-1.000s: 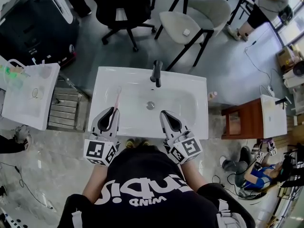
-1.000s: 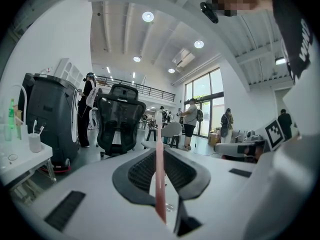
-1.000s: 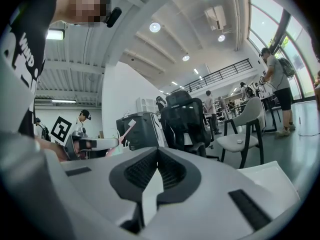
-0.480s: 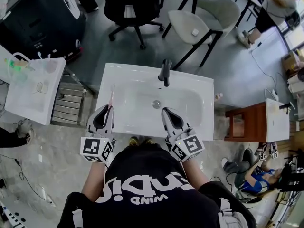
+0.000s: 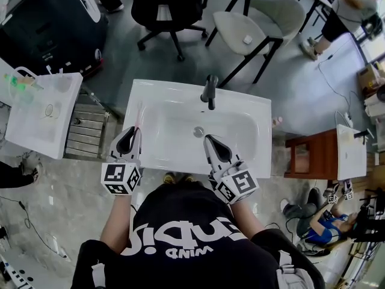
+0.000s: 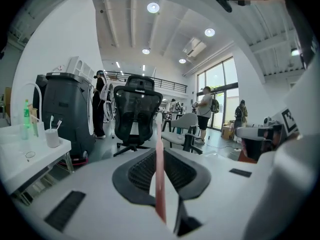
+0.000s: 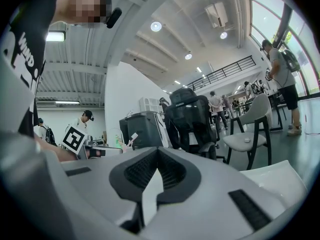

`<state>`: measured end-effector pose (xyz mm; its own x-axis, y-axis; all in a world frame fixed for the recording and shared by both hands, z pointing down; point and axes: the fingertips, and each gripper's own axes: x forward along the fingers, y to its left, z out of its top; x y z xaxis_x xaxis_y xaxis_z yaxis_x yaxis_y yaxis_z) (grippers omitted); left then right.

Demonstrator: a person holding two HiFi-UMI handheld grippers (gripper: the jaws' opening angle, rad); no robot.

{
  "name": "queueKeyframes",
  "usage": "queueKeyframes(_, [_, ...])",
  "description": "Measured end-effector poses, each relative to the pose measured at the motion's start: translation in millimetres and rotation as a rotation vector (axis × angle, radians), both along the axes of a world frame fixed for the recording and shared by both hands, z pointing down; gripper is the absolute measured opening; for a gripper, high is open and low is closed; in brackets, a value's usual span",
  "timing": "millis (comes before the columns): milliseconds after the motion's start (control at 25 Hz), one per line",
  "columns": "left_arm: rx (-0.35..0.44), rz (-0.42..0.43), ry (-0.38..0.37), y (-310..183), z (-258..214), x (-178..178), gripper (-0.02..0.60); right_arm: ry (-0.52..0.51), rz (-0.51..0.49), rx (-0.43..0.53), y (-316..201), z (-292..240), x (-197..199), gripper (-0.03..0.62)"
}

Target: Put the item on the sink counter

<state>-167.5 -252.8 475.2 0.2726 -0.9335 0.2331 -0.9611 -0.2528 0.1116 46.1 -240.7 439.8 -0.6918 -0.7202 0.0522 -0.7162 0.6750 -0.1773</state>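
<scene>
My left gripper (image 5: 133, 130) is shut on a thin pink toothbrush (image 5: 139, 115) over the left rim of the white sink counter (image 5: 255, 108). In the left gripper view the pink handle (image 6: 159, 179) stands upright, pinched between the dark pads of the left gripper (image 6: 159, 151). The right gripper (image 5: 208, 139) hovers over the front of the basin, near the drain (image 5: 198, 131). Seen in its own view, the right gripper (image 7: 158, 150) has its jaw tips together with nothing between them. The dark faucet (image 5: 209, 92) stands at the back middle of the counter.
A smaller white washstand (image 5: 36, 116) with a green bottle (image 5: 14, 83) and a cup stands to the left. A black office chair (image 5: 165, 11) and a grey chair (image 5: 258, 20) stand behind the sink. A wooden cabinet (image 5: 308, 156) is at the right, and people are further off.
The left gripper has shifted a little left and back toward the sink's left front rim, still with the toothbrush. The right gripper has hardly moved.
</scene>
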Motion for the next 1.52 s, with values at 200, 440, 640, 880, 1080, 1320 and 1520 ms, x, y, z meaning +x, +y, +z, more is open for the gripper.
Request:
queueKeyframes(200, [-0.06, -0.031, -0.02, -14, 23, -13, 0.063, -0.001, 0.002, 0.0, -3, 1, -2, 0.018])
queueKeyframes(440, [-0.146, -0.045, -0.086, -33, 62, -24, 0.063, 0.003, 0.0, 0.003, -4, 2, -5, 0.018])
queueKeyframes(640, [-0.241, -0.07, -0.115, -45, 94, -35, 0.063, 0.002, -0.007, -0.009, -4, 7, -4, 0.018])
queueKeyframes(880, [-0.357, -0.087, -0.146, -54, 136, -48, 0.063, 0.014, -0.008, -0.005, -5, 4, -5, 0.018])
queueKeyframes(1080, [-0.446, -0.11, -0.158, -56, 166, -54, 0.063, 0.018, -0.004, -0.005, -6, 4, -1, 0.018])
queueKeyframes(1320, [-0.507, -0.118, -0.179, -60, 185, -57, 0.063, 0.016, 0.007, -0.01, -6, 5, 3, 0.018])
queueKeyframes(1520, [-0.564, -0.121, -0.193, -59, 206, -60, 0.063, 0.023, 0.013, -0.008, -5, 4, 4, 0.018])
